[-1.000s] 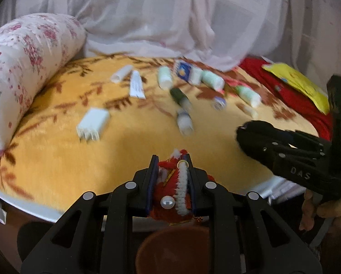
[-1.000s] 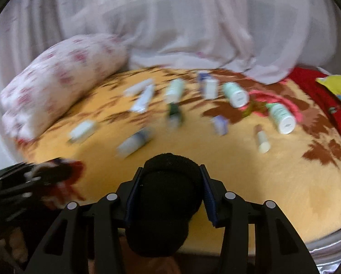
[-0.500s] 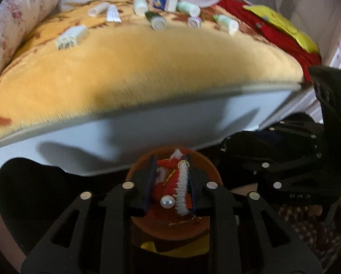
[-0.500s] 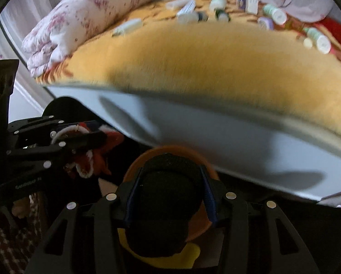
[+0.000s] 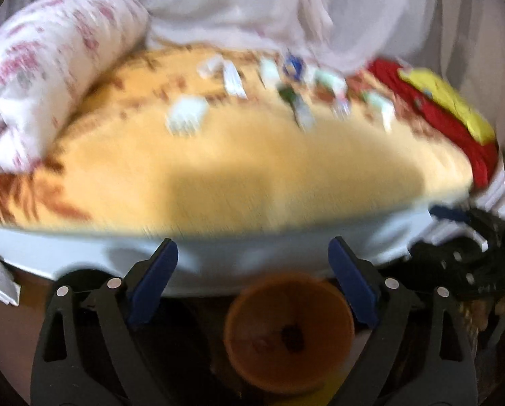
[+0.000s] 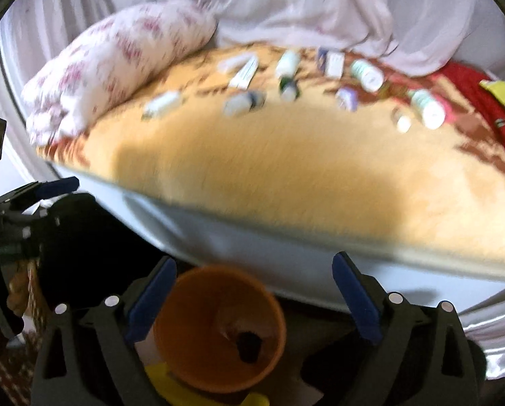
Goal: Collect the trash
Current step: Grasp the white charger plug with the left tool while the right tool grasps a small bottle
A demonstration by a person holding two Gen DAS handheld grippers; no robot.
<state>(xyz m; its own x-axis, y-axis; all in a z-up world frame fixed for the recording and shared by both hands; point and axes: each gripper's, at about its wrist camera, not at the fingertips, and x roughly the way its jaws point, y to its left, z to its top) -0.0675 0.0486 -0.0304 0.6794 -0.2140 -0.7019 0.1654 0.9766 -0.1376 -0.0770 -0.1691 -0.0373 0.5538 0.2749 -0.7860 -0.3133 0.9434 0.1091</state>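
An orange bin [image 5: 249, 368] [image 6: 185, 338] stands on the floor just before the bed's edge, below both grippers. A dark lump [image 5: 291, 336] [image 6: 249, 345] lies inside it. My left gripper [image 5: 252, 247] is above the bin; its jaws are opening wide with nothing between them. My right gripper [image 6: 254, 260] is opening the same way, also with nothing between its fingers. Several small bottles, tubes and boxes lie on the yellow blanket [image 5: 252, 176] far back, among them a white box [image 5: 186, 116] and a white-green bottle [image 6: 365, 74]. The pictures are blurred.
A floral bolster pillow [image 5: 49, 77] [image 6: 117, 64] lies at the left of the bed. Red cloth [image 5: 448, 125] with a yellow item [image 5: 448, 101] is at the right. White curtain hangs behind. The other gripper shows at each view's side [image 5: 455, 257] [image 6: 32, 196].
Both grippers have opened wide; the red ornament and the black thing have left their jaws. Both views have swung up from the bin toward the bed.
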